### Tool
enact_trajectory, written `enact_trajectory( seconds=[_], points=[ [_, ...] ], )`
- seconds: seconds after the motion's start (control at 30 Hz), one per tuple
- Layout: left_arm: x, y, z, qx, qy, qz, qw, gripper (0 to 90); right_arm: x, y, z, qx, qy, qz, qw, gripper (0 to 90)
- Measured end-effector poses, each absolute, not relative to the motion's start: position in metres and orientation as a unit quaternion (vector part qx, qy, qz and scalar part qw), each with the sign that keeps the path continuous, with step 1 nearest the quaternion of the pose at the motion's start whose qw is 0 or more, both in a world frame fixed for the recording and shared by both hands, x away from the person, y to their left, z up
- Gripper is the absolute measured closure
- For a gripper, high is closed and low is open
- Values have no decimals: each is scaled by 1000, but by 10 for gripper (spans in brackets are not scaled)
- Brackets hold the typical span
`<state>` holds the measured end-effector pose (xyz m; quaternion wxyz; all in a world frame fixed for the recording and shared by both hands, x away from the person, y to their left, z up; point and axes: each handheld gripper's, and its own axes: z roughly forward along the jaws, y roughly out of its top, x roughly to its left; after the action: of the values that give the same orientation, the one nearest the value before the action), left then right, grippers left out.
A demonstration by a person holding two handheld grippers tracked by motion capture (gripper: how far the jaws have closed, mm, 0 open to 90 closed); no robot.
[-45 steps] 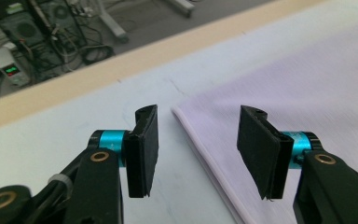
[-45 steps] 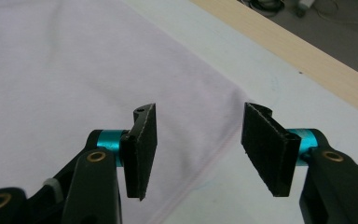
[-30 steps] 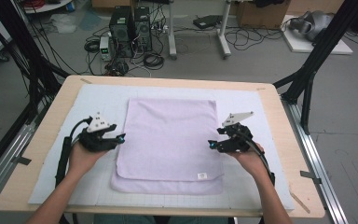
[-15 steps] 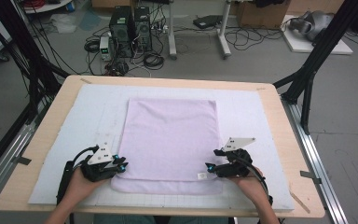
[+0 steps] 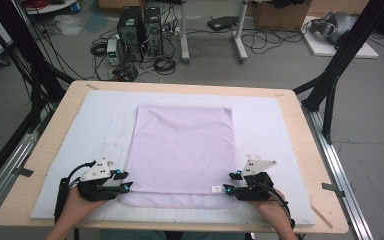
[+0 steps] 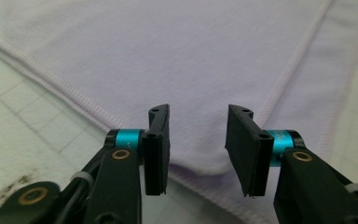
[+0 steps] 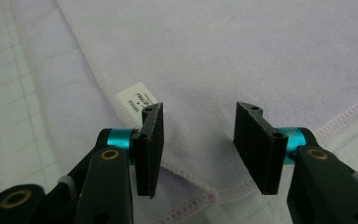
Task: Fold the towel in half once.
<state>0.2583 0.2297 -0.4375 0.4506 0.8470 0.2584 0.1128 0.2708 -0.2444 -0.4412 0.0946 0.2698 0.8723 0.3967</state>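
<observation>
Pale lilac terry cloth, a folded towel (image 5: 182, 152), lies flat at the centre of the high view on a white gridded mat (image 5: 285, 135) that covers most of a light wooden table (image 5: 55, 115). The towel's top layer stops short of the near edge, so a strip of the lower layer shows along the bottom, and a small white label (image 5: 216, 189) sits by its lower right corner. The left claw (image 5: 126, 181) is at the towel's lower left corner, the right claw (image 5: 228, 182) at its lower right corner; each has its jaws apart, with nothing between them. In the left gripper view the left claw (image 6: 197, 140) hovers over the stitched corner of the towel (image 6: 177, 56); in the right gripper view the right claw (image 7: 198, 140) stands over the hemmed corner, the label (image 7: 137, 100) just beyond its left jaw. Across the top of the high view, grey floor carries computer towers (image 5: 140, 25) and tangled cables (image 5: 165, 62). Black frame struts (image 5: 347, 55) rise at both sides.
</observation>
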Motion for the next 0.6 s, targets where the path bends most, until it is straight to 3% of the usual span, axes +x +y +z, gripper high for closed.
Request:
enact_trajectory(
  seconds=[0.13,0.27,0.37,0.43,0.6],
  points=[
    [256,226,-440,859,244,117,434,636,266,-242,-439,255,879,390,98,554],
    [256,227,-448,862,249,120,426,662,262,-239,-443,245,884,386,99,648],
    [256,225,-449,858,261,127,424,736,264,-238,-444,251,882,389,94,749],
    [255,223,-448,859,258,139,420,844,265,-236,-442,246,886,381,98,836],
    [255,223,-442,855,261,145,425,881,268,-232,-433,238,891,371,108,867]
  ],
)
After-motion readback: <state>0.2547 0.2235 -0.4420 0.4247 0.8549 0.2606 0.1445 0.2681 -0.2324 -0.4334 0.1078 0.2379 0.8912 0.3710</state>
